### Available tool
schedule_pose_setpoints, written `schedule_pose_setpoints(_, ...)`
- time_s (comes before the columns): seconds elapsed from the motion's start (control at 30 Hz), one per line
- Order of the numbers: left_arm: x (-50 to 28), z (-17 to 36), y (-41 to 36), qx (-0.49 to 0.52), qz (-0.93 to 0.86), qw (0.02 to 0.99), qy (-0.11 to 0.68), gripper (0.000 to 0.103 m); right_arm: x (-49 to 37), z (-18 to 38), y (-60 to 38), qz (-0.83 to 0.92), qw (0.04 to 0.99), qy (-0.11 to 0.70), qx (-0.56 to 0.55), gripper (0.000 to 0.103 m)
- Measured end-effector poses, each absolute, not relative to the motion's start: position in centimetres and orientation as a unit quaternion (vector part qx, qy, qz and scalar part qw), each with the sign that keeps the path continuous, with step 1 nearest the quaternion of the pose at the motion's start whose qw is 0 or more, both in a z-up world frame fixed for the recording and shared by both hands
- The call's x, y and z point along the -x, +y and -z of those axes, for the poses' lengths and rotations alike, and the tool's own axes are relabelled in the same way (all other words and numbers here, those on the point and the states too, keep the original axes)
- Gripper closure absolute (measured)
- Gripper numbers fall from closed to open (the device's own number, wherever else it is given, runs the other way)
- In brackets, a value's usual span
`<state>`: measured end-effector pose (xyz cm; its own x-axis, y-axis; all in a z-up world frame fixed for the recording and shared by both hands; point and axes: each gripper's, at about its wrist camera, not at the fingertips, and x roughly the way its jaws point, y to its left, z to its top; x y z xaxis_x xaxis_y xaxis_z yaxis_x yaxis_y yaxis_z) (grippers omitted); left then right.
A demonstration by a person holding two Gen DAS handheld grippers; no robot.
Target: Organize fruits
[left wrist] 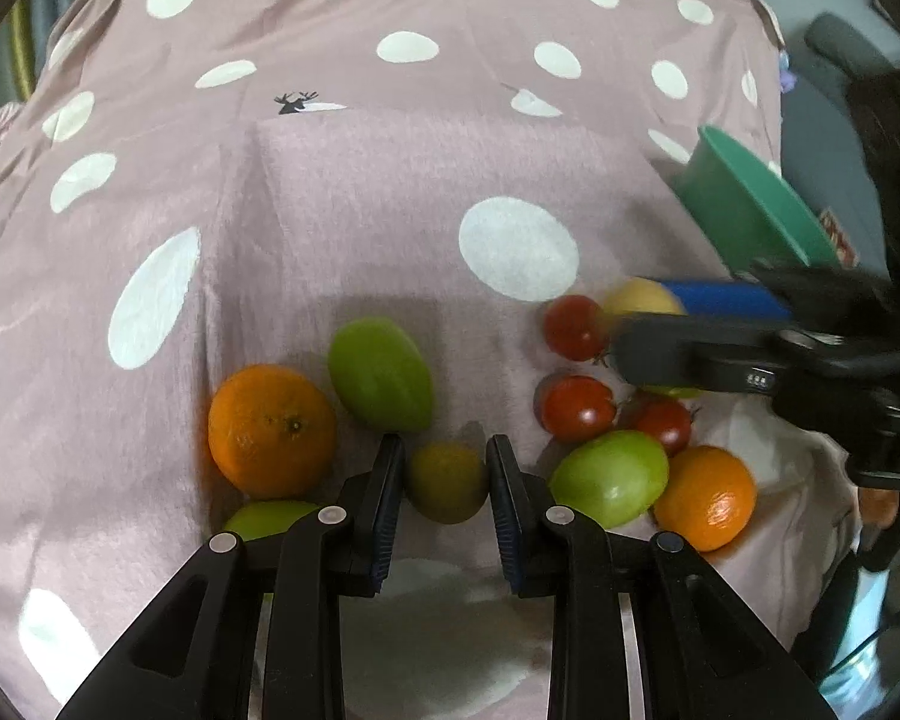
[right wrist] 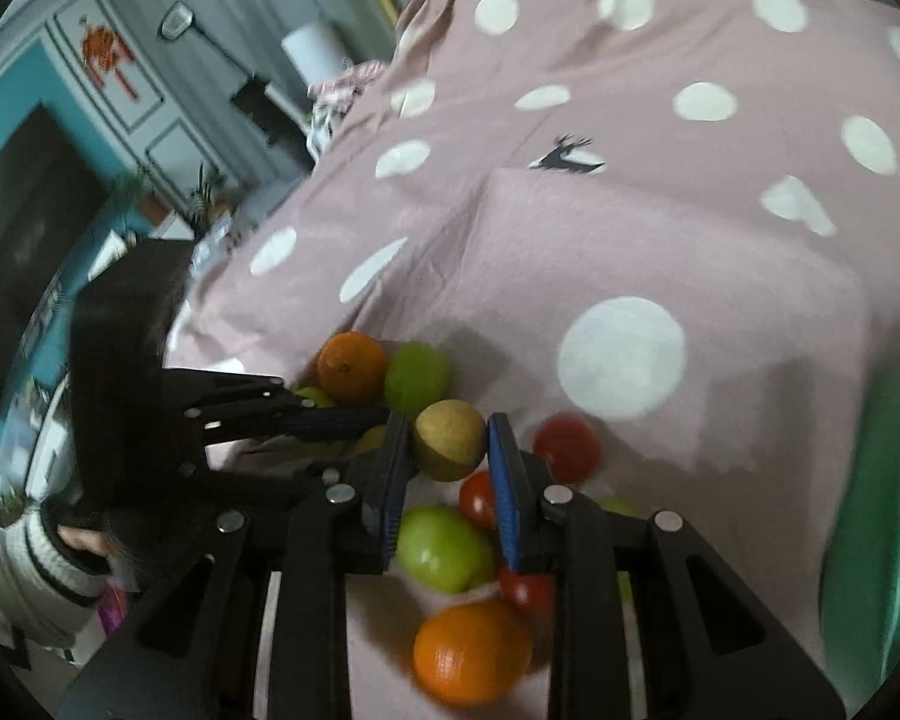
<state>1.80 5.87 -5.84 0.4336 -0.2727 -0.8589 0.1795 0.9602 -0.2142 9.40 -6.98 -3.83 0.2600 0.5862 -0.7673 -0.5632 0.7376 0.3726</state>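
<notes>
Left gripper fingers clamped on a small olive-green fruit lying on the pink dotted cloth. Right gripper fingers clamped on a yellow-brown fruit, apparently just clear of the cloth. Relative to the olive fruit: orange and green mango to its left, three red tomatoes, another green mango and a second orange to its right. Green bowl beyond those, far right.
</notes>
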Motion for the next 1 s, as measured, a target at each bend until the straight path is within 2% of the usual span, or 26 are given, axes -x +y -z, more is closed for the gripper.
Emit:
schedule_pose_setpoints(0.2,-0.9,3.1,6.5,0.088,0.15,0.857,0.485,0.075,-6.5,2.1,-10.7,-0.351,0.812,0.462,-0.073,0.077)
schedule_pose_setpoints(0.43,-0.6,0.4,5.1,0.092,0.164,0.867,0.462,0.075,-4.7,1.4,-12.7,-0.331,0.826,0.447,-0.087,0.077)
schedule_pose_setpoints(1.0,-4.1,-3.7,-5.1,0.055,0.252,0.87,0.42,0.075,-3.1,-0.2,-22.8,-0.242,0.872,0.4,-0.146,0.077)
